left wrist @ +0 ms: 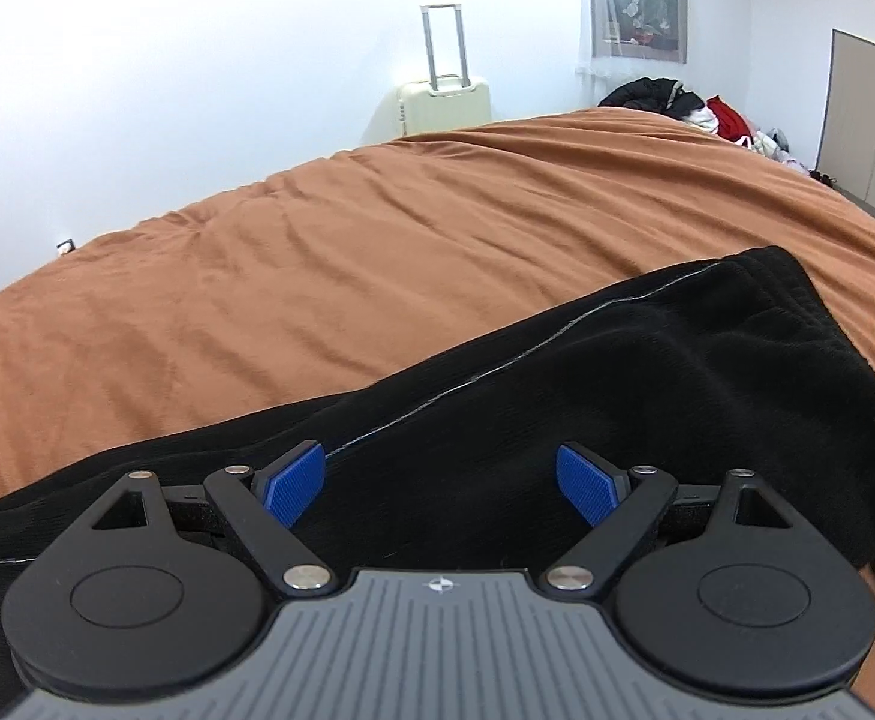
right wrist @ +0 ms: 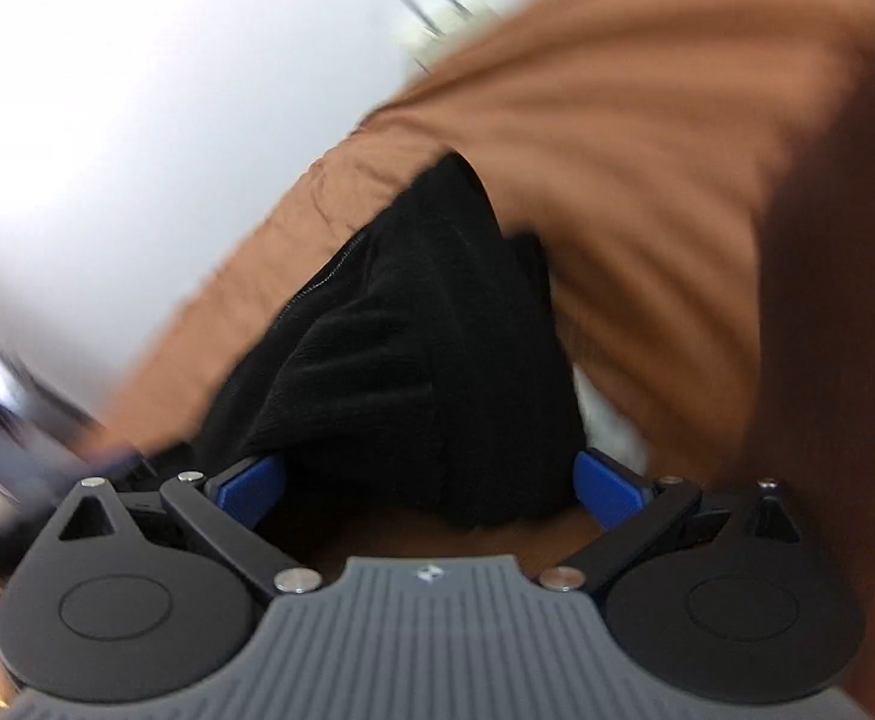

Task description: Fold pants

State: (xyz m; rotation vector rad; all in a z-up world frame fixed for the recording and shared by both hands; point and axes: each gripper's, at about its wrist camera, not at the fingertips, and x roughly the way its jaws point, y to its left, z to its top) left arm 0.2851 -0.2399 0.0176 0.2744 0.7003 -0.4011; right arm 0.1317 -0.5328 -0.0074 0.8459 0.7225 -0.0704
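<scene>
A bed (left wrist: 377, 252) under a rust-brown cover is filling most of the room, with white walls behind, a cream suitcase (left wrist: 444, 101) standing at the far edge and a heap of clothes (left wrist: 677, 105) lying right. The black pants (left wrist: 587, 372) are lying stretched across the near cover. Both the left claw (left wrist: 440, 489) and the right claw (right wrist: 431, 489) are gaping wide over the fabric, grasping nothing. The right wrist view is blurring heavily.
</scene>
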